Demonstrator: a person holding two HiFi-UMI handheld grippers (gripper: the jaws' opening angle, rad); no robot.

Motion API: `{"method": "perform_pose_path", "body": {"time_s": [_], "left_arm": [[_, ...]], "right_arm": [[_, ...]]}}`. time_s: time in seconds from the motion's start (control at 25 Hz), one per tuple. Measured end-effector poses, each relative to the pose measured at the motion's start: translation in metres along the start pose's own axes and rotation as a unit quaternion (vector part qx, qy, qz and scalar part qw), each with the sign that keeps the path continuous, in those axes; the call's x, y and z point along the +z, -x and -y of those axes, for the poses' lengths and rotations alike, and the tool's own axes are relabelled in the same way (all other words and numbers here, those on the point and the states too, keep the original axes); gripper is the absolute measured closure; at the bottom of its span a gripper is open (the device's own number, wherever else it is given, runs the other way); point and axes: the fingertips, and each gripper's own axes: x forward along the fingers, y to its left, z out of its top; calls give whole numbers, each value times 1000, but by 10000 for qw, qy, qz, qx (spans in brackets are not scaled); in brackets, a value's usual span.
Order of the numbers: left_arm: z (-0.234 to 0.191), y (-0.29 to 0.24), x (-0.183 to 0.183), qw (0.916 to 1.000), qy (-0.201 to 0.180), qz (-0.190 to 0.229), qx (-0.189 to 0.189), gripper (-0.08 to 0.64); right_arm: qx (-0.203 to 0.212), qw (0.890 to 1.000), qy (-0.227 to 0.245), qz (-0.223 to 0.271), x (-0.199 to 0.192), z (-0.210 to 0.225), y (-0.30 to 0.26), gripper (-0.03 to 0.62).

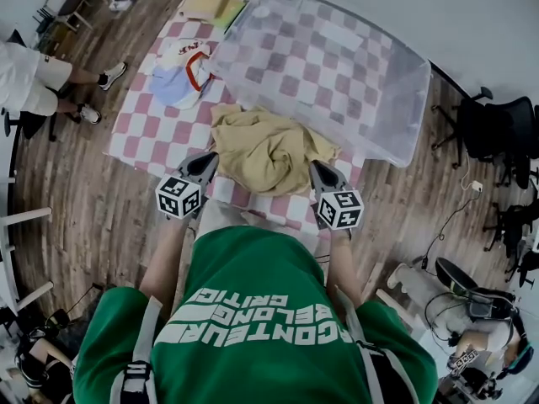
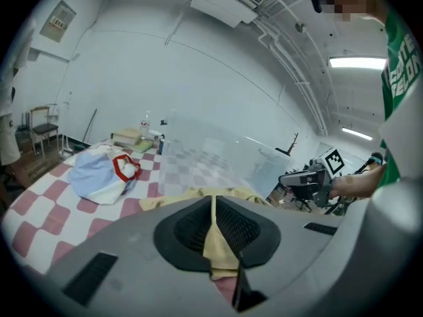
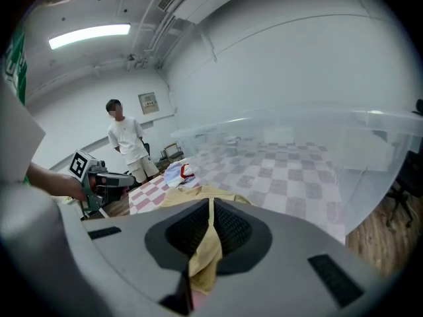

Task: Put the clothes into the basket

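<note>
Your left gripper (image 1: 205,162) and right gripper (image 1: 321,170) are each clamped on an edge of the yellow garment (image 1: 265,150), which lies bunched on the checked counter (image 1: 156,133) just beside the clear plastic basket (image 1: 337,66).

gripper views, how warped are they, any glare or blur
Left gripper view: strong fisheye bending, dark rounded corners, ceiling light strips blown out. Right gripper view: same bending, one bright light strip, the clear basket hazy against the pale wall. Head view: milder curve, even light, yellow garment sharp.
</note>
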Motion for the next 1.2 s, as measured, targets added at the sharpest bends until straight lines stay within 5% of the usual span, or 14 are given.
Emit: {"method": "perform_pose_path", "body": {"time_s": [0.16, 0.24, 0.32, 0.48, 0.76, 1.2], "left_arm": [[-2, -16, -17, 9990, 281, -260, -223, 524], [-8, -25, -25, 9985, 323, -390, -207, 426], [-15, -34, -33, 9980, 335, -510, -149, 351], [-33, -53, -49, 9962, 452, -745, 7, 199], [-55, -83, -74, 9897, 896, -1113, 35, 161], [-59, -117, -109, 9800, 974, -1733, -96, 161]], "right_arm": [[117, 9995, -113, -254, -12, 4, -13, 559], [361, 9982, -159, -444, -19, 2, -23, 408], [562, 9965, -171, -597, -26, 1, -32, 329], [584, 9944, -325, -812, -41, 13, -50, 248], [467, 9890, -409, -1340, -72, 35, -90, 207], [249, 9780, -634, -1971, -121, 48, -130, 206]]}}
